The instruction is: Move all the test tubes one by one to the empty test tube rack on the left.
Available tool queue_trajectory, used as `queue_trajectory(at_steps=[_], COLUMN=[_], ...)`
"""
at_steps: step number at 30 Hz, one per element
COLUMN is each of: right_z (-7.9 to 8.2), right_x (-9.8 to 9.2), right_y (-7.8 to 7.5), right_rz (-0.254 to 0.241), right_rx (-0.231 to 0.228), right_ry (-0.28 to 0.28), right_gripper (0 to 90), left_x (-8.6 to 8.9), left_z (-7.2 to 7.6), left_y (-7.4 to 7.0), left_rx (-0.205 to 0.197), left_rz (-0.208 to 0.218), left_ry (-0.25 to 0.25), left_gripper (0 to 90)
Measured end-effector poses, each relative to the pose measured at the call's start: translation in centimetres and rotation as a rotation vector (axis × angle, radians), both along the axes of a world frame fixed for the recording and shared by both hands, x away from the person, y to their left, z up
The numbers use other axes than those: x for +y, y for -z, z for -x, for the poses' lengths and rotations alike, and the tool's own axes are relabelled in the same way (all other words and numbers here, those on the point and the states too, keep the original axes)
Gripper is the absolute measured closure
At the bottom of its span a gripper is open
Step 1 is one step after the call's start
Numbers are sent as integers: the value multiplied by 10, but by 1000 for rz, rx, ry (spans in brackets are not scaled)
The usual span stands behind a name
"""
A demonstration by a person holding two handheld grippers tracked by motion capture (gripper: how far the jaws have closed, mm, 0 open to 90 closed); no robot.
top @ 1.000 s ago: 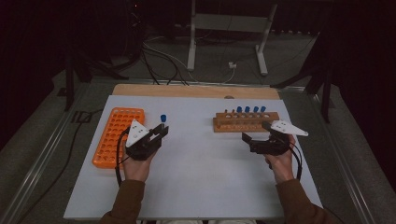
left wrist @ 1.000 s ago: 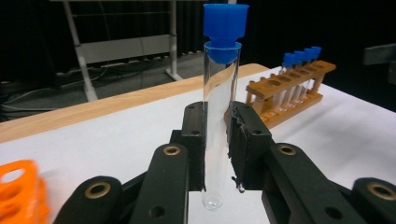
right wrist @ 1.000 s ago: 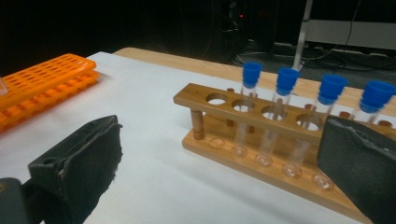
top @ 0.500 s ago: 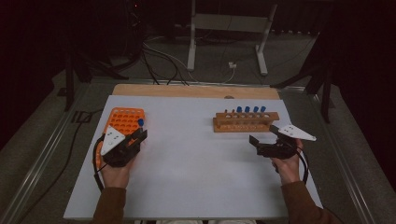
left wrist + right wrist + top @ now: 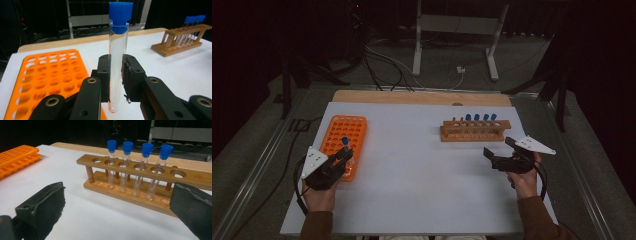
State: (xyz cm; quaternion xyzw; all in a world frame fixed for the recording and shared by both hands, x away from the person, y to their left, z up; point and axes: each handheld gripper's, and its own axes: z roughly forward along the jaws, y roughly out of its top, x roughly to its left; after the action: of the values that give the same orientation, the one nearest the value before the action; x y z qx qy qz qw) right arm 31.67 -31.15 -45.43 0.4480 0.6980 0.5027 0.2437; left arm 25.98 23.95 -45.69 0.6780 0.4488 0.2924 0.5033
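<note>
Left gripper [image 5: 116, 82] clamps a clear glass test tube with a blue cap [image 5: 117, 62] upright, over the near edge of the orange plastic perforated rack [image 5: 50, 77]. Right gripper [image 5: 117, 212], jaws wide and empty, faces the wooden tube rack [image 5: 140, 173] holding four blue-capped tubes [image 5: 136, 167] on the white tabletop [image 5: 422, 175].

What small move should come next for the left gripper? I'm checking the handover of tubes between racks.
Probably lower the tube into a hole of the orange rack. The left gripper grips it upright, blue cap up, with its round bottom hanging just beside the rack's near edge, so a short shift over a hole comes first.
</note>
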Motion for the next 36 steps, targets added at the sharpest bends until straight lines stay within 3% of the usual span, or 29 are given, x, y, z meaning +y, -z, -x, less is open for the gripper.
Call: queue_trajectory(at_steps=[10, 36], right_z=[4, 7], right_x=[-5, -7], right_y=[4, 6], right_rz=[-15, -24], right_rx=[0, -1], right_ry=[10, 10], right_gripper=[0, 0], left_x=[12, 10], left_z=[8, 11], left_y=[13, 31], left_rx=[37, 161], left_rz=[-13, -111], left_ry=[-35, -28], left_gripper=[780, 782])
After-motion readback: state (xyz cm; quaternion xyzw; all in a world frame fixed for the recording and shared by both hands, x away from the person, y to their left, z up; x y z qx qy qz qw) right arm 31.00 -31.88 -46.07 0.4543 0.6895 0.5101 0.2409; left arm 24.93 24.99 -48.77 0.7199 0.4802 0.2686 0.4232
